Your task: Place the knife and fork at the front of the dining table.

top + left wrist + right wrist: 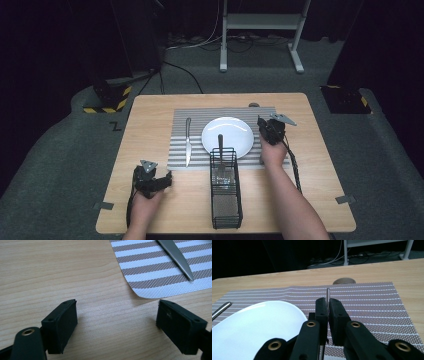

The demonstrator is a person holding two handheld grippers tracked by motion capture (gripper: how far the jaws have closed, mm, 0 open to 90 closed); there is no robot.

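Note:
A white plate sits on a striped placemat, with a table knife lying to its left. Just right of the plate, my right gripper is shut on a thin metal utensil. In the right gripper view that utensil shows edge-on, sticking up between the closed jaws; I cannot tell which kind it is. My left gripper rests low over bare wood near the mat's front left corner, open with nothing between its jaws. The knife's tip lies on the mat ahead of it.
A black wire caddy stands at the table's front middle, with a metal utensil upright in its far end, by the plate's near rim. A small round brown object sits at the mat's far edge. A white stand's legs are on the floor behind.

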